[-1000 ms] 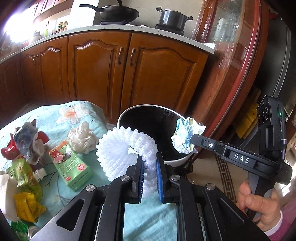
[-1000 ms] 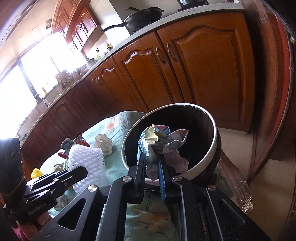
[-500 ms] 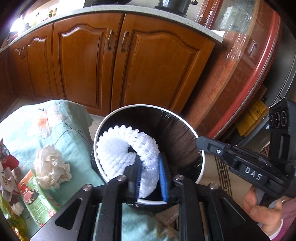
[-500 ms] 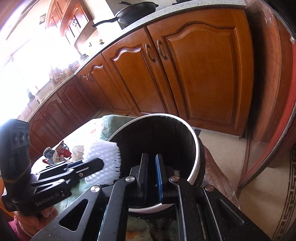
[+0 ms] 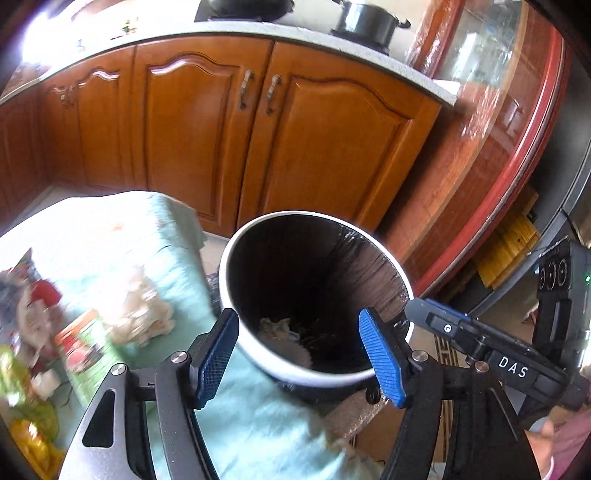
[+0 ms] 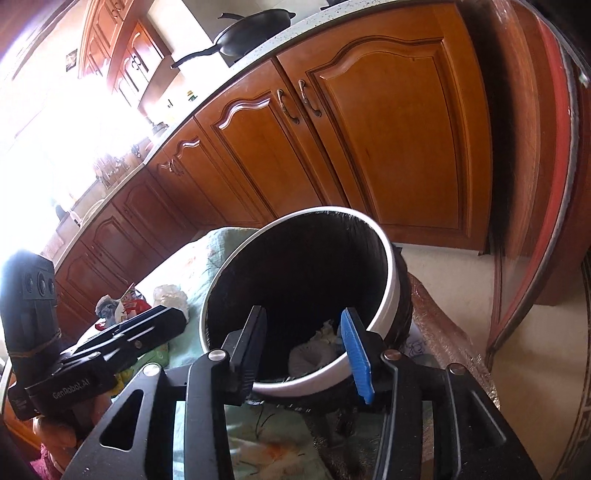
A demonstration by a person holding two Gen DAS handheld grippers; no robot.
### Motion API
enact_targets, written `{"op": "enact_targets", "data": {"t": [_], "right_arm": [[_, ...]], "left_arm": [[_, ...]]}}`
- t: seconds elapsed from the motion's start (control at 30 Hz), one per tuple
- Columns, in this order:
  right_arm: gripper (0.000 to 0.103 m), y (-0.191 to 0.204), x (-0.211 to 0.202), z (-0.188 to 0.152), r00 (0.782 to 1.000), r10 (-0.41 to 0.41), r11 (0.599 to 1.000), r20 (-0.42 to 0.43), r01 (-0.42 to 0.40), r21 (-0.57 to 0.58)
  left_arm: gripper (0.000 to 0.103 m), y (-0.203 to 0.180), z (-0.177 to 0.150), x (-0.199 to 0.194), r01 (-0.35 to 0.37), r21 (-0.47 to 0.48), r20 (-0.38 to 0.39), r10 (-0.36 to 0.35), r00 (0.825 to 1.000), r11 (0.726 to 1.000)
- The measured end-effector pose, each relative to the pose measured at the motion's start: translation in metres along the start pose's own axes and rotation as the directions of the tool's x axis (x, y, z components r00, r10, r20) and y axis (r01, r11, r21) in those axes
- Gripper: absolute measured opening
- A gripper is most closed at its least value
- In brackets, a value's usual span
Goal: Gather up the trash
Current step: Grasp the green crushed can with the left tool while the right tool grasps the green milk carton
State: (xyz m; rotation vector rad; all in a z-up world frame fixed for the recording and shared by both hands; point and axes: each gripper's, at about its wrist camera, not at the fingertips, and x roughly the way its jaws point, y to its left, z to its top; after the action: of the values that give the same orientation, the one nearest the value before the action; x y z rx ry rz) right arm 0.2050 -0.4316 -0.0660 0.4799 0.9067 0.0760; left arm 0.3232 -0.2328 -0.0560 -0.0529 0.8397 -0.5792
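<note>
We are looking at a kitchen: brown wooden cabinet doors (image 5: 207, 122) are running under a pale speckled countertop (image 6: 236, 70), where a black pan (image 6: 251, 33) and a dark pot (image 5: 369, 24) are sitting. Strong daylight is pouring through the window (image 6: 44, 147), and a pale floor (image 6: 443, 273) is showing below.

Left gripper (image 5: 297, 350) angled downward, jaws apart after just opening, nothing between the blue pads (image 5: 382, 360); right gripper (image 6: 304, 352) likewise angled down, jaws just parted, empty; a hand (image 6: 55, 434) grips the left handle.
</note>
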Motion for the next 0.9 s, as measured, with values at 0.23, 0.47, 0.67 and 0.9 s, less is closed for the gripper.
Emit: {"op": "enact_targets", "data": {"t": [0.23,0.47,0.67,0.9], "right_arm": [[0.083,0.026,-0.010,-0.024,0.999,0.047,0.999,0.009,-0.046,-0.017],[0.084,0.059,-0.012,-0.046,0.995,0.103,0.994,-0.011,-0.104,-0.041],[0.084,0.086,-0.007,-0.057,0.989,0.138,0.987,-0.043,-0.142,-0.080],[0.084,0.118,0.003,-0.071,0.980,0.178,0.973,-0.088,-0.188,-0.132]], "left_arm": [[0.072,0.008,-0.039,-0.055,-0.056,-0.026,0.063,0.058,0.996,0.998],[0.072,0.025,-0.084,-0.119,-0.126,-0.057,0.104,0.131,0.986,0.990],[0.072,0.038,-0.108,-0.166,-0.182,-0.103,0.135,0.195,0.971,0.978],[0.072,0.060,-0.135,-0.209,-0.240,-0.183,0.143,0.267,0.953,0.954]]}}
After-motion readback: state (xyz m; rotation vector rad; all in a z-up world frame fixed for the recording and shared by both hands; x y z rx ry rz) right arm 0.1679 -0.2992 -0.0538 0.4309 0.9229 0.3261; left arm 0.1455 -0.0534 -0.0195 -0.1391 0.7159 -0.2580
